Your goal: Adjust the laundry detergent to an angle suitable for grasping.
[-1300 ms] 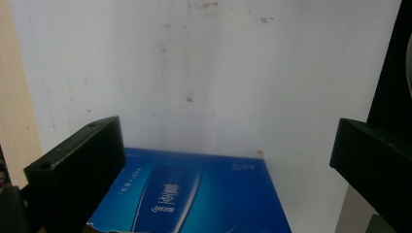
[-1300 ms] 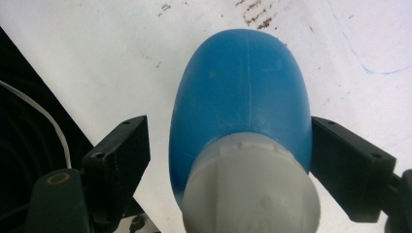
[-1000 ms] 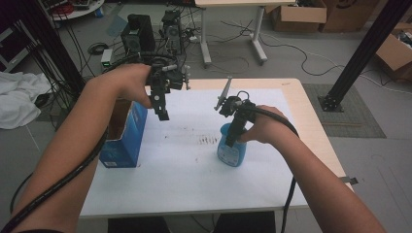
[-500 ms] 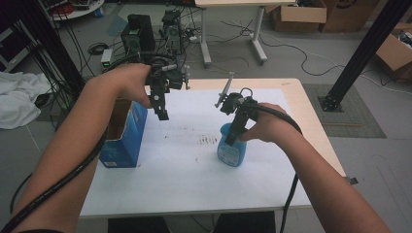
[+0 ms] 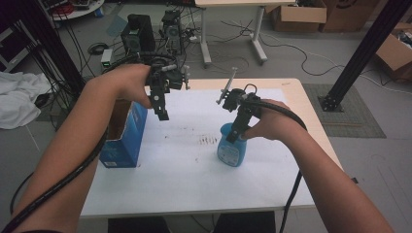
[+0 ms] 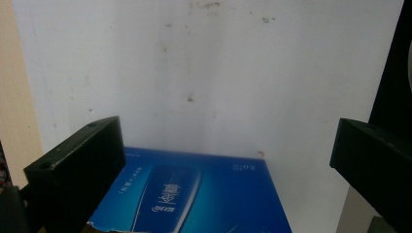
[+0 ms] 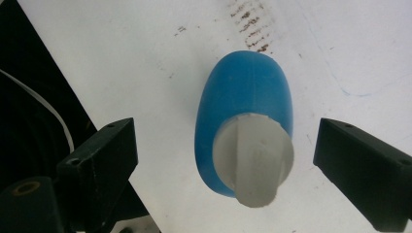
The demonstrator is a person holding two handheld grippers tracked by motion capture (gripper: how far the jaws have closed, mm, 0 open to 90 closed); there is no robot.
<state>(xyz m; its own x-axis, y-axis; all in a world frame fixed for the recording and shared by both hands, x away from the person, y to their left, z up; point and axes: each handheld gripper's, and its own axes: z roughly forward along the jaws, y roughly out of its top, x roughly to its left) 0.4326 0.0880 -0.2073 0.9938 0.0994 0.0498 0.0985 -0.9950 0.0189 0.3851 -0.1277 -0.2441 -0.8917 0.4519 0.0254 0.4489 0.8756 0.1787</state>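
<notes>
Hands are holding one tool each over the white table (image 5: 184, 170). The right tool (image 5: 236, 137) is hanging right over the blue bottle (image 5: 230, 150), which is standing a little toward 3 o'clock from the middle of the table. In the right gripper view, its jaws are spread wide, one on each side of the bottle's pale cap (image 7: 255, 165), and they are not touching it. The left tool (image 5: 162, 114) is floating in the air toward 10 o'clock, just beside the open blue box (image 5: 121, 145), which is sitting at the 9 o'clock edge of the table. In the left gripper view, its jaws are wide too and holding nothing, with the box's blue side (image 6: 194, 194) showing below them.

It looks like the person is getting ready to grab the bottle by its top. The grab is not done yet. Next, the right tool needs to go down a bit more, so the cap sits well between the jaws, and then squeeze. The cap is smooth and round, so the squeeze should be firm and in the middle, or the bottle could tip or slip. The box may be where the bottle is going.
</notes>
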